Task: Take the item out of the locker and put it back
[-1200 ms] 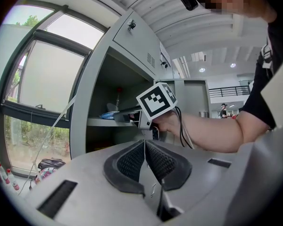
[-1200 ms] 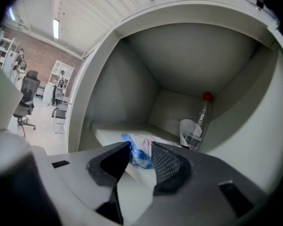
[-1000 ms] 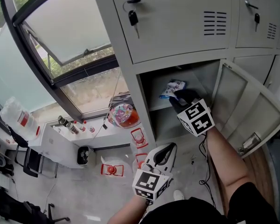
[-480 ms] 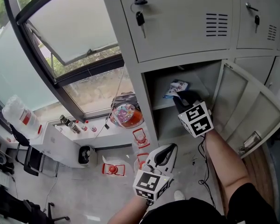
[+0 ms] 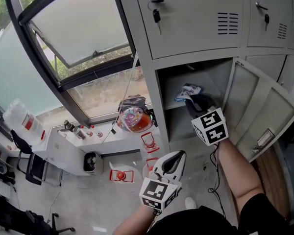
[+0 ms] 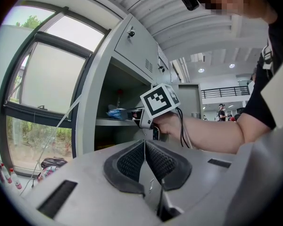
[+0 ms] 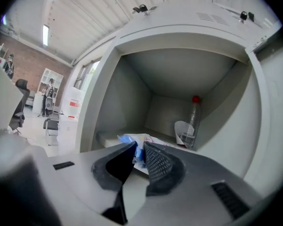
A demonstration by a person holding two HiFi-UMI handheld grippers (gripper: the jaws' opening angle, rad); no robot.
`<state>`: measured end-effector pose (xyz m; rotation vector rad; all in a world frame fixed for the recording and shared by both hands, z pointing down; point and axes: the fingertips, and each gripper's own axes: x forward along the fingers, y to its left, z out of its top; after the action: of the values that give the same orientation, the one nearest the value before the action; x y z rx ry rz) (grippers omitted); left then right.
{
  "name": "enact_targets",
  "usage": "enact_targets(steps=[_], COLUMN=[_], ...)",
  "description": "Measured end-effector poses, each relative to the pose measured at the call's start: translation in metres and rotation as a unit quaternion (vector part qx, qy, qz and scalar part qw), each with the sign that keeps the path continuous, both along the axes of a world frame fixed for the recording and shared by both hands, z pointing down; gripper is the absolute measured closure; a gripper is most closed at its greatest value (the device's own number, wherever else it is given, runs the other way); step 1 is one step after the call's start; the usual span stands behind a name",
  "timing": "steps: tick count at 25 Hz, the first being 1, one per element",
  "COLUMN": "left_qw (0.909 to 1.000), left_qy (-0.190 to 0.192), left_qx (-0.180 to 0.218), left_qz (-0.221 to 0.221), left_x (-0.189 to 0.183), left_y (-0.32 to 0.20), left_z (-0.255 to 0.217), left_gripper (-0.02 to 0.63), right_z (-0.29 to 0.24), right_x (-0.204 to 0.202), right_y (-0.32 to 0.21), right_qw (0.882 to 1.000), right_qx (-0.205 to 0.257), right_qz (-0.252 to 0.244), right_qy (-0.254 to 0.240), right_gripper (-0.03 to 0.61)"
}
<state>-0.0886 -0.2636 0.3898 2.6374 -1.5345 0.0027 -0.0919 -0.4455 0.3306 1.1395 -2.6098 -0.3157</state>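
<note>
The right gripper (image 7: 138,148) has just been closing its jaws and now pinches the near edge of the blue-and-white packet (image 7: 128,138) at the front of the locker (image 7: 132,88) shelf (the left gripper (image 6: 144,144) hangs closed and empty), so the lift-out looks ready to begin.

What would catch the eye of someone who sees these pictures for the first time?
The open locker with its door swung to the right stands out. Inside, the right gripper, whose jaws have just been closing, pinches a blue and white packet on the shelf; a bottle stands in the back corner.
</note>
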Motion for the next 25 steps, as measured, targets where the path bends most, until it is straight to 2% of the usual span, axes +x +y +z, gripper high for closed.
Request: enact_targets(steps=[12,25], left_qw=[0.9996,0.9981], left_qy=[0.006,0.015], left_qx=[-0.004,-0.021], left_qz=[0.028,0.055], left_x=[-0.013,-0.019], left_y=[0.056,0.129], left_z=[0.001,0.017], left_gripper=[0.594,0.594], right_z=[-0.008,0.025], right_x=[0.010,0.016], right_y=[0.085,0.189], right_qw=[1.000,0.999], right_qx=[0.006,-0.021], right_qz=[0.021,0.041], right_qy=[-0.023,-0.022], right_gripper=[0.476,0.476])
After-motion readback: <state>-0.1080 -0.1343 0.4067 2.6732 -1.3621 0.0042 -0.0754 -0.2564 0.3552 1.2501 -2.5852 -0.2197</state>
